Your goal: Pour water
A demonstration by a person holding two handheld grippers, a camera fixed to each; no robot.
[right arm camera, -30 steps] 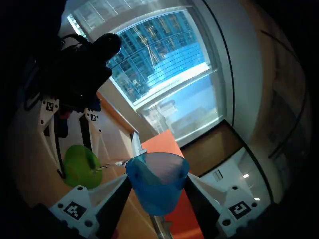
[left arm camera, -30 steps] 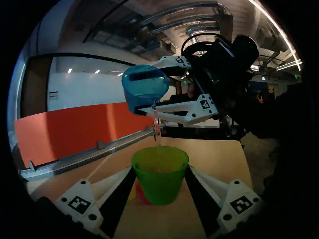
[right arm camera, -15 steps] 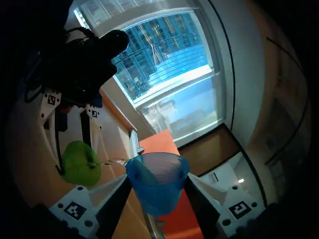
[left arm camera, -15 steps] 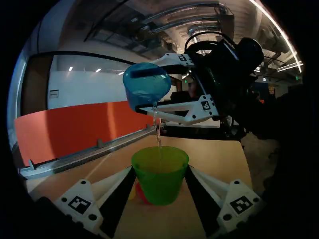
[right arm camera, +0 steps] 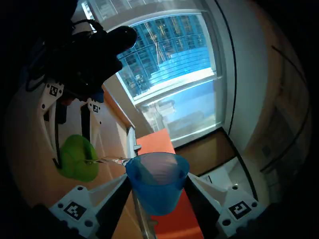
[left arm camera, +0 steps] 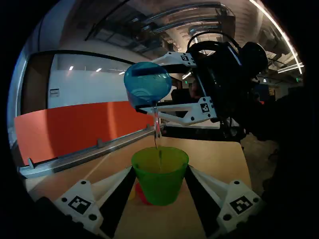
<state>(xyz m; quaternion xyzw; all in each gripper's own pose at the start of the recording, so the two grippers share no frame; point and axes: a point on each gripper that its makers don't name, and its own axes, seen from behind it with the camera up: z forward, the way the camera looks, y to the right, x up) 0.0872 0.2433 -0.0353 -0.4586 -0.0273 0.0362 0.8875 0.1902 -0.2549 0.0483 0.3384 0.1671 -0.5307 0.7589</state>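
Water from right tool's gripped blue cup into left tool's gripped green cup

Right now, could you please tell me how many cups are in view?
2. The green cup sits upright in the left claw; the blue cup, tilted in the right claw above it, pours water in. Others may be hidden.

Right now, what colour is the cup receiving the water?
The cup is green; see left gripper view.
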